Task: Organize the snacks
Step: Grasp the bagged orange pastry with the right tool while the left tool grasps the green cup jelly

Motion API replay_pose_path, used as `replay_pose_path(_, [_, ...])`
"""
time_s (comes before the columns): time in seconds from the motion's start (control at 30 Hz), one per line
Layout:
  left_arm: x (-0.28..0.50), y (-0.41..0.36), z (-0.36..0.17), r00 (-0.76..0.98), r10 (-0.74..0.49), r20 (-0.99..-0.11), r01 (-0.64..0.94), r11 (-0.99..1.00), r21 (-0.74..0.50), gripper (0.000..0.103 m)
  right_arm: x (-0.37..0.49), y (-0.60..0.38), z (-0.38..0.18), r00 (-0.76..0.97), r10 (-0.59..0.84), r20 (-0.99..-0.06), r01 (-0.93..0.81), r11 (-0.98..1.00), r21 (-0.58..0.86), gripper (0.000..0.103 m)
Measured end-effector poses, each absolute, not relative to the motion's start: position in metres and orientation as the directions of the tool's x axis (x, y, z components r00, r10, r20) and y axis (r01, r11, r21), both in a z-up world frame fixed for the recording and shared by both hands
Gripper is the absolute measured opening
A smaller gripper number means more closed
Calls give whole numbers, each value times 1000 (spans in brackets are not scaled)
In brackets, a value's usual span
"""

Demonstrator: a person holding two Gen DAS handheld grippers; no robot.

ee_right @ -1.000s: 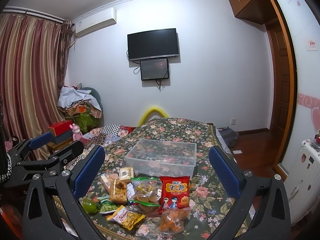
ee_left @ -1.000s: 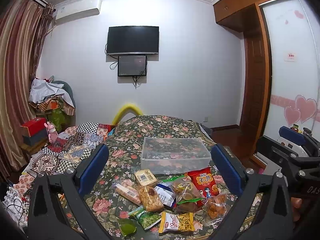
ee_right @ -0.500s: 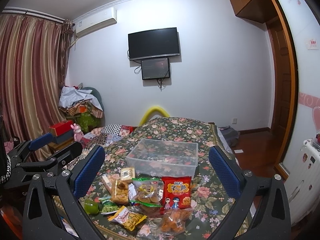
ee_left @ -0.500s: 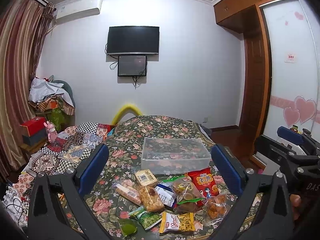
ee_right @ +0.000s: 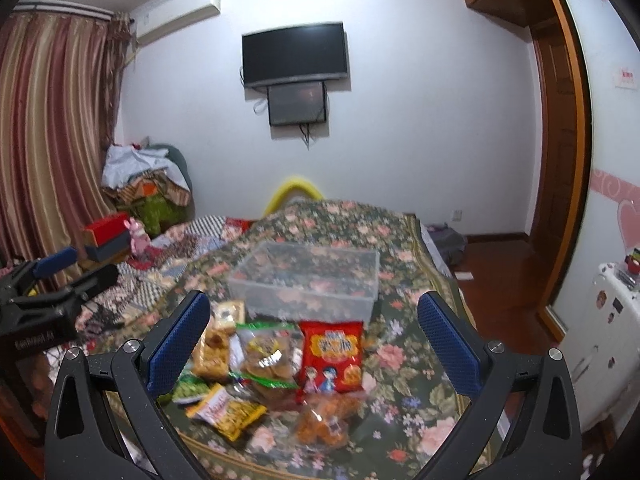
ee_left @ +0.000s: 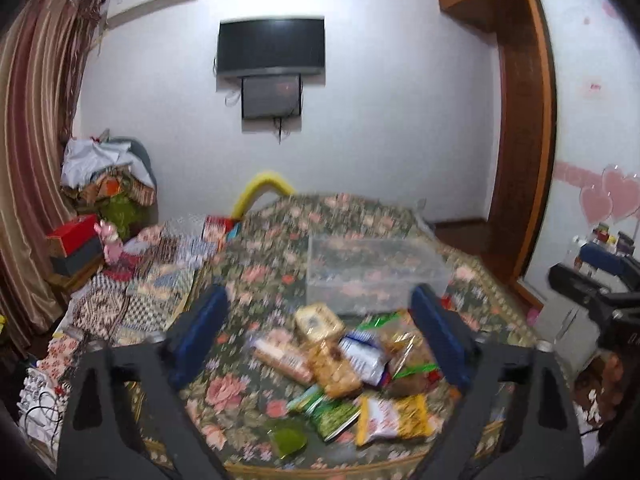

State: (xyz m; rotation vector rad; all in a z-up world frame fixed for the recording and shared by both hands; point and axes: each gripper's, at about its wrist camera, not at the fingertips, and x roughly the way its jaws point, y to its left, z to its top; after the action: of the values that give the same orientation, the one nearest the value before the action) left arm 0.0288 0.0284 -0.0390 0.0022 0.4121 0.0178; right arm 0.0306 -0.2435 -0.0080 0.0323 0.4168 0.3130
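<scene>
While the left wrist view blurs, the left tongs [ee_left: 320, 332] are seen closing, empty, over light, crinkly snack packets [ee_left: 340, 364], best pinched by edges. From the right wrist, wide empty right tongs [ee_right: 314, 344] frame them; clear bin [ee_right: 308, 280] at twelve o'clock.

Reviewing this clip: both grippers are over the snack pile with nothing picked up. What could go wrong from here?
1. The snack pile overlaps tightly, so the closing left gripper, nothing between its fingers yet, may pinch two packets.
2. The red packet lies against the clear bin; the open right gripper could shove the bin.
3. Thin crinkly bags may slip.
</scene>
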Motion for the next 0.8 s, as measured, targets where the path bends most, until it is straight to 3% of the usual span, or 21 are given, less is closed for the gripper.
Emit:
replay_pose_path(0.13, [41,46,-63,868,14,-496,-19,1000,-5,73,38,-246,-27,838,290,-463,-286,955,80,103])
replay_pose_path(0.27, [46,56,-87,832,27,-554,-25,1000,11,73,45,-252,-52,794,282,-539,-276,957,93,100])
replay_pose_path(0.4, [52,68,-117,780,22,-626,-37,999,-12,73,55,-258,-73,728,304,-615,-275,950,145,91])
replay_pose_path(0.8, [68,78,-189,633,-23,-774,-31,998,-55,73,75,-255,-124,592,308,-744,-256,948,189,91])
